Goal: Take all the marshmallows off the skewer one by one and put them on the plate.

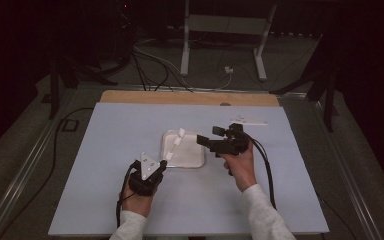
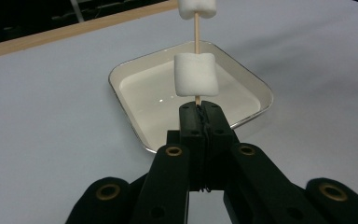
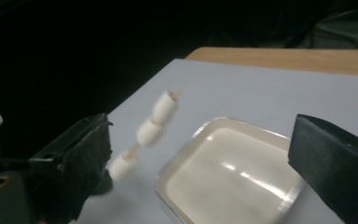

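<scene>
My left gripper (image 2: pixel 199 112) has its fingers clamped on the bottom end of a wooden skewer (image 2: pixel 196 30), which stands up over the near edge of the white tray (image 2: pixel 261 88). One marshmallow (image 2: pixel 196 73) sits just above the fingers; a second marshmallow (image 2: pixel 196 8) is higher on the stick. From the right gripper view I count three on it. My right gripper (image 1: pixel 206 140) has its fingers apart, held above the tray's right side, clear of the skewer. The tray rests mid-surface (image 1: pixel 105 145).

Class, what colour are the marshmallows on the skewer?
White marshmallows, clearest in the left gripper view.
</scene>
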Action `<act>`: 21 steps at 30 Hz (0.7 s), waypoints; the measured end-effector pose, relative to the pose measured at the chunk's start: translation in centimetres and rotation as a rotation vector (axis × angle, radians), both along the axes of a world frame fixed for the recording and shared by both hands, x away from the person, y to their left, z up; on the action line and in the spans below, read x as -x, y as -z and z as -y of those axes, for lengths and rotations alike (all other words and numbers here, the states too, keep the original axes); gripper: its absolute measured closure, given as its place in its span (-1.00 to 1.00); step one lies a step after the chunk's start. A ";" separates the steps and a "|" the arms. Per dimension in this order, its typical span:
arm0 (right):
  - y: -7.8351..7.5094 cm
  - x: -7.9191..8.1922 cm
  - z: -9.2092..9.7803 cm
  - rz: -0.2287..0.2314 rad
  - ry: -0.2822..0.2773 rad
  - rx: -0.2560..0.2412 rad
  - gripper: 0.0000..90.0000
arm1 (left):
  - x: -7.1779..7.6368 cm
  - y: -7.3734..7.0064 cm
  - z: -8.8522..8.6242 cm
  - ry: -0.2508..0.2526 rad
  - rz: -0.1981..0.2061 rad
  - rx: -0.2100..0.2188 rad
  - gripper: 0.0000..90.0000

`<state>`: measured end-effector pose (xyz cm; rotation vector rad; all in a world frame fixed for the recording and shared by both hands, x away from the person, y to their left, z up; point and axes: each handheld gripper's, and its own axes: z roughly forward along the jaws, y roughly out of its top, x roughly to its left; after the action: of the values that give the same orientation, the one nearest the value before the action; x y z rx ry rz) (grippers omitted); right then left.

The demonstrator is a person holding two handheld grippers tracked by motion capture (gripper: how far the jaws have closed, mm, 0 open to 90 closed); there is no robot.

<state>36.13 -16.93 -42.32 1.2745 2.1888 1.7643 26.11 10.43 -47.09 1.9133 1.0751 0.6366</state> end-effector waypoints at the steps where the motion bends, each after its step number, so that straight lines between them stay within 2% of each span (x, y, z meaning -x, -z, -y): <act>1: 0.1 -0.2 -0.6 -0.017 -0.010 -0.015 -0.70 | 0.0 0.0 0.0 -0.001 0.003 0.004 1.00; 4: 0.3 -0.7 -1.7 -0.054 -0.025 -0.038 -0.56 | 0.1 0.0 0.1 0.006 0.008 0.003 1.00; 5: 0.5 -1.0 -2.7 -0.081 -0.044 -0.052 -0.39 | 0.1 0.0 0.1 0.007 0.009 0.004 1.00; 7: 0.7 -1.3 -3.5 -0.105 -0.054 -0.067 -0.22 | 0.2 0.0 0.2 0.010 0.012 0.003 1.00; 9: 1.0 -1.7 -3.9 -0.139 -0.070 -0.098 -0.04 | 0.3 0.0 0.2 0.011 0.013 0.008 1.00; 10: 1.0 -1.7 -3.9 -0.139 -0.070 -0.098 -0.04 | 0.3 0.0 0.2 0.011 0.016 0.010 1.00; 11: 1.3 -2.0 -4.2 -0.165 -0.081 -0.120 0.13 | 0.4 0.0 0.2 0.013 0.017 0.010 1.00; 15: 2.1 -2.4 -4.7 -0.214 -0.091 -0.126 0.43 | 0.5 0.0 0.1 0.020 0.026 0.022 1.00; 17: 2.2 -2.5 -4.7 -0.217 -0.094 -0.128 0.46 | 0.6 0.0 0.2 0.022 0.032 0.026 1.00; 18: 2.4 -2.5 -4.9 -0.244 -0.105 -0.145 0.56 | 0.6 0.1 0.2 0.025 0.035 0.026 1.00; 21: 2.4 -2.5 -5.1 -0.249 -0.101 -0.156 0.66 | 0.6 0.2 0.2 0.020 0.037 0.024 1.00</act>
<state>38.64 -11.81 -44.76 1.5179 2.3195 1.9440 25.51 10.20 -47.26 1.8828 1.0345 0.6421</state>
